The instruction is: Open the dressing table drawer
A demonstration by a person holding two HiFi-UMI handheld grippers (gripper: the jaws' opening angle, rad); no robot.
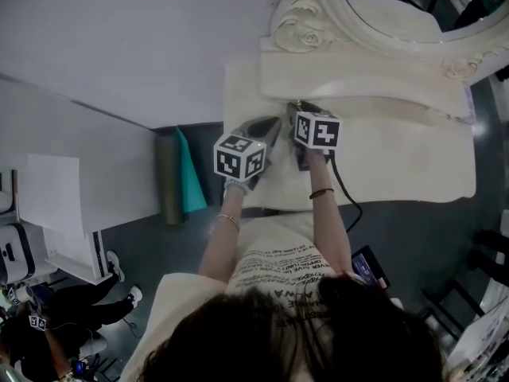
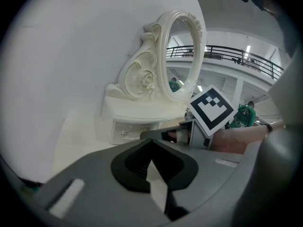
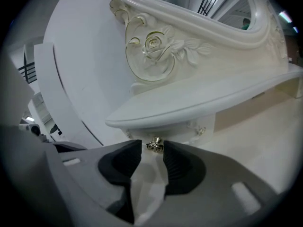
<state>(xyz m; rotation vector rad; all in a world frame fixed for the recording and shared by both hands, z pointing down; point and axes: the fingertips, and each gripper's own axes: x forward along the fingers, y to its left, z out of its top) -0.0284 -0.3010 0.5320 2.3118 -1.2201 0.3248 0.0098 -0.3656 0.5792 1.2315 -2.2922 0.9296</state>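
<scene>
reaching step: my right gripper (image 3: 152, 147) stands spread wide, the drawer knob (image 3: 154, 144) at twelve o'clock between its tips, not yet pinched. next i'd clamp it and pull straight back. left gripper (image 2: 151, 143): tips together, empty.

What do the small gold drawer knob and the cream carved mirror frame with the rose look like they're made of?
The small gold drawer knob is probably metal, brass-coloured and polished: it glints with bright highlights. The cream carved mirror frame is likely painted wood or moulded resin, with a satin cream finish and gilt lines tracing the scrolls; the look alone can't settle which.
</scene>
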